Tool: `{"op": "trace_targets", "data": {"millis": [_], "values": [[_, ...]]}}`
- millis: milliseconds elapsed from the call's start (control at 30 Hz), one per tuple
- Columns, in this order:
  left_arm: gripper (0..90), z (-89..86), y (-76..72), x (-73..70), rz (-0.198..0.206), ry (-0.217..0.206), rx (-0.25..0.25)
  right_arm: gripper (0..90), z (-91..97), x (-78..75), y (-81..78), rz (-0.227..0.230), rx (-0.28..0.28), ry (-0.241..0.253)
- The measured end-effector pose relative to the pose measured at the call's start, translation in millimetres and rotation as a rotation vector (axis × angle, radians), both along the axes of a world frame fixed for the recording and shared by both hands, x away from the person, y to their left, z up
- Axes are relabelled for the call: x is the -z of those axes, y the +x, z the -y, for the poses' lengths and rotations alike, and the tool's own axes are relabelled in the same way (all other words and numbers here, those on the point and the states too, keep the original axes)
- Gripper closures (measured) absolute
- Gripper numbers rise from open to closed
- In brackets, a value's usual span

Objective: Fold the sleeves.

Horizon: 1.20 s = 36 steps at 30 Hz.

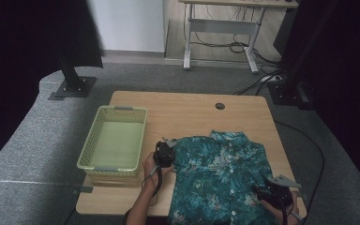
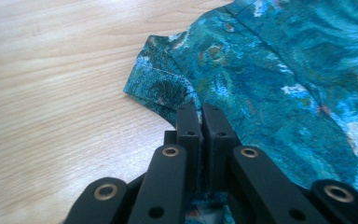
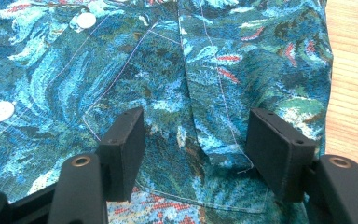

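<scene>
A green basket sits empty at the left of the counter; beside it a teal flowered shirt lies flat, buttons up; the left tongs are pinched shut on its sleeve edge, the right tongs gape wide over the hem, gripping nothing; the job looks like the start of a fold; next, the right tongs should close on cloth before both lift.

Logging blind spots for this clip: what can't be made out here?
- Shirt hem: cut off by the high view's bottom edge.
- Cloth between the left gripper jaws: hidden in the left gripper view by the shut jaws.
- Right gripper jaw tips: hidden under its grey plate in the high view.
</scene>
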<state>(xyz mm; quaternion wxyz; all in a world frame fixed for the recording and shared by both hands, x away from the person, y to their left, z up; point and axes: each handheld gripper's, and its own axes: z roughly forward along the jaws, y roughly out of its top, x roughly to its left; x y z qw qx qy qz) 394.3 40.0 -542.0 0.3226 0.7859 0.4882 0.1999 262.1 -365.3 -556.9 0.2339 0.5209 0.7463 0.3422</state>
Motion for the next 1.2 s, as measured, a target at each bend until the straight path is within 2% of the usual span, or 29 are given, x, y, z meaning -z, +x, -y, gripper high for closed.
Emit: {"op": "trace_targets", "data": {"millis": [167, 333, 533, 633, 733, 833, 1033, 1200], "values": [[88.6, -4.2, -0.7, -4.6, -0.013, -0.065, 0.007, 36.4, 0.2, 0.0, 0.2, 0.000, -0.003, 0.000], [88.9, -5.4, -3.0, -15.4, 0.005, -0.094, 0.019, 36.2, 2.7, 0.4, 0.6, 0.004, -0.025, 0.004], [89.0, -8.9, -4.6, -25.0, 0.011, -0.139, 0.034, 38.0, 4.1, -0.8, 1.7, -0.007, -0.024, 0.016], [89.1, -10.6, -5.7, -27.8, 0.013, -0.148, 0.041, 38.4, 5.6, -2.3, 0.7, 0.001, -0.023, 0.025], [89.1, -12.1, -6.6, -31.3, 0.019, -0.152, 0.040, 38.4, 6.0, -7.0, -2.5, 0.035, -0.026, 0.043], [89.1, -14.9, -7.3, -36.3, 0.033, -0.149, 0.036, 38.3, 5.1, -9.1, -4.5, 0.047, -0.045, 0.042], [89.0, -22.1, -7.4, -42.7, 0.042, -0.149, 0.025, 37.4, -2.8, -8.2, -3.8, 0.018, -0.090, 0.041], [89.0, -29.2, -8.1, -45.9, 0.044, -0.148, 0.013, 36.1, -10.6, -5.6, -3.0, -0.002, -0.114, 0.010]]}}
